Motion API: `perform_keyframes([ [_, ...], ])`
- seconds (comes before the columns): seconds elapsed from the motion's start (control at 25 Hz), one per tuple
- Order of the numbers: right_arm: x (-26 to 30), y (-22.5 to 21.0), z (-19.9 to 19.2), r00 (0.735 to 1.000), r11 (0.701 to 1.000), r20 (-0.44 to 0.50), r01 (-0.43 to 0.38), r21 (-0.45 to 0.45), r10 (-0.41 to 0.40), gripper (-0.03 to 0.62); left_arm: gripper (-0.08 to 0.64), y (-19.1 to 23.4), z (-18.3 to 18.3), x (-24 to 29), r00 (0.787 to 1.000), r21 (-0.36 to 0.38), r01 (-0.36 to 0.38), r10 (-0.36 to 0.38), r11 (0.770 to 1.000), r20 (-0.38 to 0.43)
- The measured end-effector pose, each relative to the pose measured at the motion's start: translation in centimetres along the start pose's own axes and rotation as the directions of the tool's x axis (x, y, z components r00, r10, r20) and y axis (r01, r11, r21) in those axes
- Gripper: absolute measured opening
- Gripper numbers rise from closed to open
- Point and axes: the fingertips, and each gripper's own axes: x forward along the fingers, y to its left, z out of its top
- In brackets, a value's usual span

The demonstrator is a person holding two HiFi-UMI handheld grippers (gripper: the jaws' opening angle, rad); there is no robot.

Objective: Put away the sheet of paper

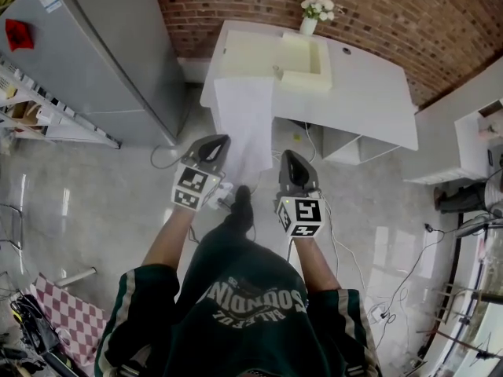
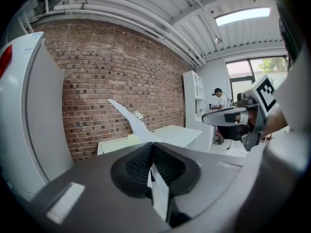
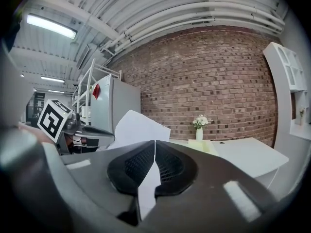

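Note:
A white sheet of paper (image 1: 245,124) hangs between my two grippers, in front of the white table (image 1: 369,85). My left gripper (image 1: 220,141) is shut on its left edge, and my right gripper (image 1: 289,159) is shut on its right edge. In the left gripper view the sheet (image 2: 133,120) rises from the closed jaws of the left gripper (image 2: 152,144), with the right gripper (image 2: 228,116) off to the right. The right gripper view shows the paper (image 3: 138,127) pinched in the right gripper (image 3: 155,143), with the left gripper (image 3: 92,130) beyond it.
A pale yellow tray (image 1: 302,61) and a vase of flowers (image 1: 314,10) stand on the table, against the brick wall. A grey fridge (image 1: 110,45) is at the left, and a white cabinet (image 1: 471,144) at the right. Cables (image 1: 314,144) trail over the floor. A person (image 2: 221,101) stands far off.

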Motion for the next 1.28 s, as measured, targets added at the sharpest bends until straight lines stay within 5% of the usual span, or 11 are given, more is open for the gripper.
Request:
perform_keyframes([
  [1.28, 19.9, -6.5, 4.2, 0.992, 0.998, -0.119, -0.038, -0.058, 0.031, -0.011, 0.012, 13.7, 2.0, 16.1, 0.999, -0.079, 0.023, -0.025, 0.997, -0.023],
])
